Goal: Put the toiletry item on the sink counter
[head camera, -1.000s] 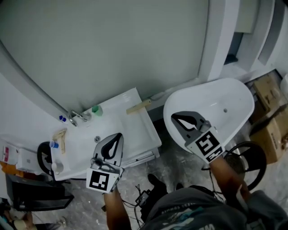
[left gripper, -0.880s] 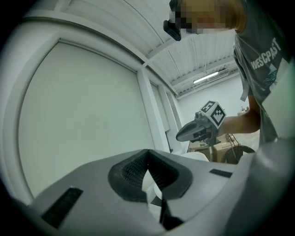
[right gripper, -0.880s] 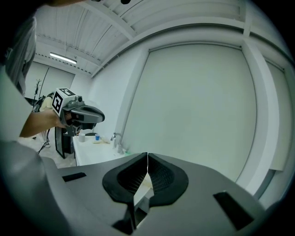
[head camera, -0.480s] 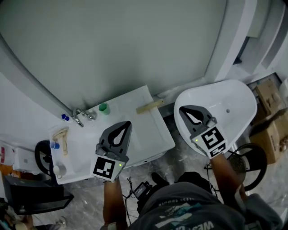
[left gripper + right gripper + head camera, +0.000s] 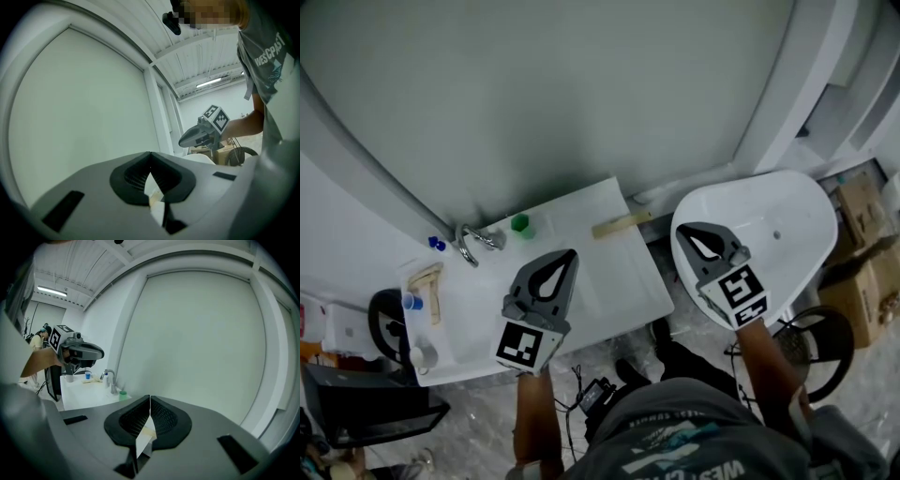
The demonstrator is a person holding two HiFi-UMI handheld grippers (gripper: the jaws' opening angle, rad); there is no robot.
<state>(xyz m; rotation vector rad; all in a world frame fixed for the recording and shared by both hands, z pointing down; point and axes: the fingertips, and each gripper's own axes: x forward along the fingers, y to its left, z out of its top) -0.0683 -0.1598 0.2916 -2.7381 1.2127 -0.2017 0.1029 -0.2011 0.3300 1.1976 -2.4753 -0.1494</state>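
Left gripper: you carry the left gripper (image 5: pixel 572 252) with its jaws pressed together on nothing, over the middle of the sink counter (image 5: pixel 614 277), just below the frame's centre
Right gripper: the right gripper (image 5: pixel 682 228) is likewise closed and empty, hanging over the white basin (image 5: pixel 787 211) at the frame's right
Why held so: both point toward the wall at the top of the frame with nothing between the jaws, which reads as a carrying pose rather than a reach (neither tip is lined up on any item)
Toiletry item: neither gripper has it, and I cannot tell which piece is meant; my guess is the pale strip (image 5: pixel 623 225) lying across the counter's upper right edge, part of it past the rim
Why the clutter sits left: the small things crowd round the faucet (image 5: pixel 469 242) at the frame's left, leaving the counter's right half bare, so that half looks the natural drop spot
Counts: two grippers, one faucet, one green pot (image 5: pixel 521 223) just right of the faucet, two blue caps (image 5: pixel 438 245) left of it, one blue cup (image 5: pixel 412 302), one white cup (image 5: pixel 420 355), one beige piece (image 5: pixel 427 281), one pale strip
Next, as I judge it: open one gripper and bring it down on the strip
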